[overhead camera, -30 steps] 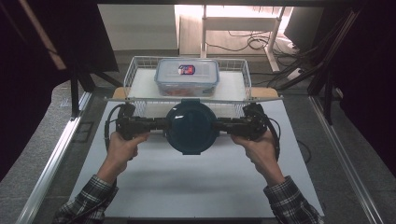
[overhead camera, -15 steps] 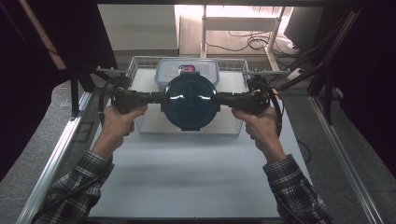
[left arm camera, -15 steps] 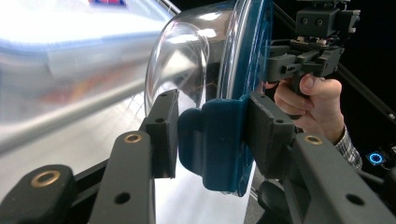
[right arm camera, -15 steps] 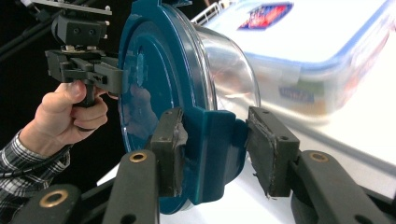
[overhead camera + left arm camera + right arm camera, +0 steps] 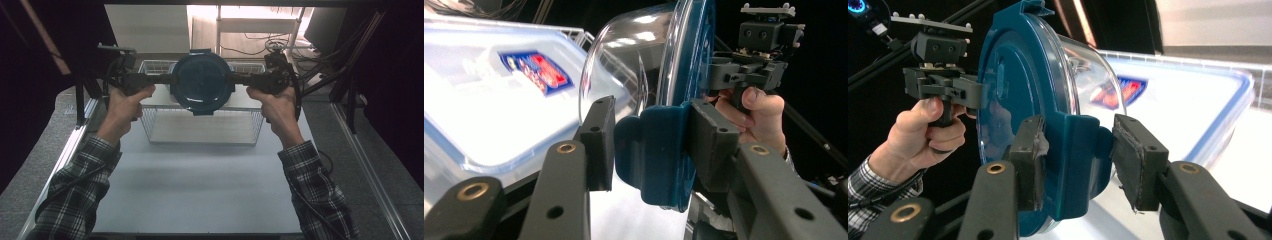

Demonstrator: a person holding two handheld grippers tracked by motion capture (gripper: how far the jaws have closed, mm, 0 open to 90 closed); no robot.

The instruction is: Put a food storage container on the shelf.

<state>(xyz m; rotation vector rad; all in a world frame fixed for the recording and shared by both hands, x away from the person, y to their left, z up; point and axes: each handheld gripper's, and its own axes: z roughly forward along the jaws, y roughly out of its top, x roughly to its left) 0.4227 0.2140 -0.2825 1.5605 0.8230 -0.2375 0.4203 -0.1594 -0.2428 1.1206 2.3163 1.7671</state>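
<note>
I've got the round container (image 5: 201, 82) with the blue lid in the air above the wire basket (image 5: 202, 124), over the rectangular box (image 5: 489, 100). My left gripper (image 5: 165, 78) fingers clamp one lid tab, my right gripper (image 5: 239, 78) fingers the opposite tab, though one right pad seems barely touching.

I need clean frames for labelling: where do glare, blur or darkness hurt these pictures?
High view: window glare washes out the back, sides dark. Left gripper view: rectangular container overexposed, nearest jaws soft. Right gripper view: round container sharp, background blown out.
</note>
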